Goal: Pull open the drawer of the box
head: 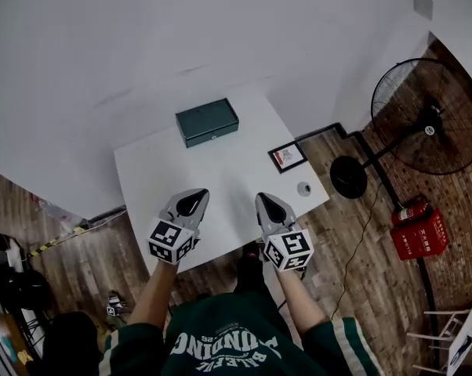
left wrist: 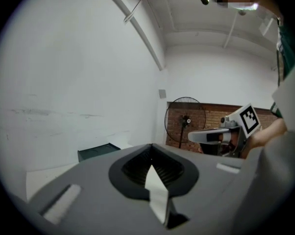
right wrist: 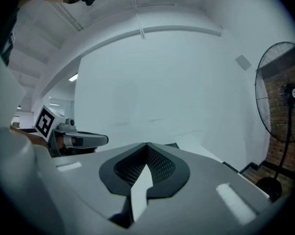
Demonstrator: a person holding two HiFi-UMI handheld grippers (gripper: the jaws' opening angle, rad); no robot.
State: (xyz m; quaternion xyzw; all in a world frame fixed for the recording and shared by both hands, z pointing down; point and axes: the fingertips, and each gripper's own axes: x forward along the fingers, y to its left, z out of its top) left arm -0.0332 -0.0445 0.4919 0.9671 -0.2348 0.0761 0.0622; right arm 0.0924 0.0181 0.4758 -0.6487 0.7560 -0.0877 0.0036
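1. A white, smooth, rectangular table stands against a plain white wall.
2. To the right, on the wooden plank floor, is a black pedestal fan with a round wire cage and a disc base.
3. Near it sits a red boxy case.
4. The dark green box, rectangular and matte, rests at the table's far edge with its front closed flush.
5. The left gripper and right gripper, grey plastic with ribbed black pads, hover over the near edge, well apart from the box. Both have their jaws clenched together on nothing.
6. A small dark-framed picture lies at the right.
7. A small round object lies nearer.
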